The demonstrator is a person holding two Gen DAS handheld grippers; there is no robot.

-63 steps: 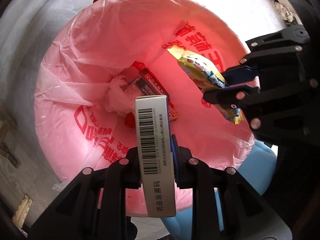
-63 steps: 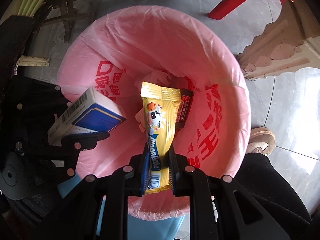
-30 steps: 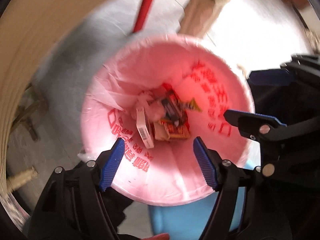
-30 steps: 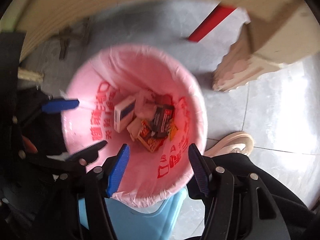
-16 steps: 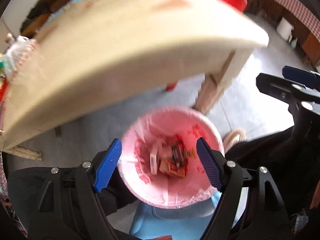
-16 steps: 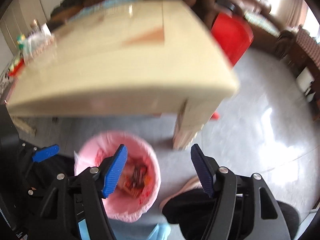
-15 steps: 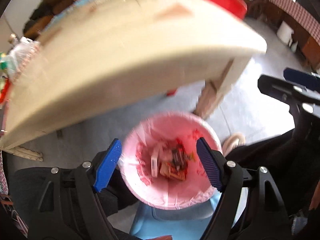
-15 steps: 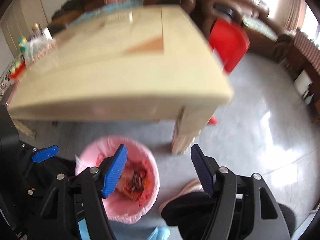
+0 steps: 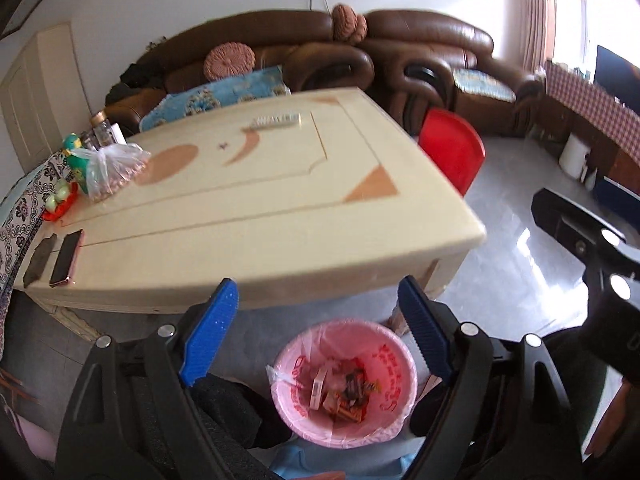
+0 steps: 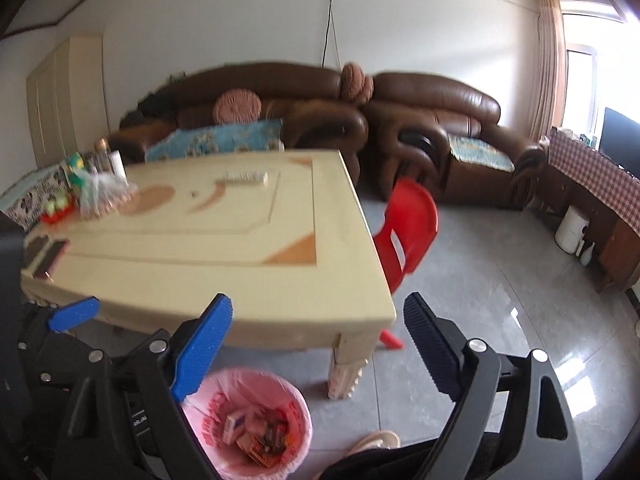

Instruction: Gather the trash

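Both wrist views look from above the near table edge across the cream table (image 9: 256,184) toward the brown sofa (image 10: 320,96) at the top of the frame, sharing the pink-lined bin (image 9: 344,384) low in each, the right view facing further right.

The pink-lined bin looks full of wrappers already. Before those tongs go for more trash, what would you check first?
1. Left tongs empty and open: ok.
2. Right tongs empty and open: ok.
3. Dropped trash inside the pink-lined bin, white box included: ok.
4. Room left in the bin: ok, the pile sits low.
5. More trash on the table: cannot tell; a phone, a clear bag and a flat white item lie there.
6. Path clear of the red chair: ok, it stands beside the table's right edge.
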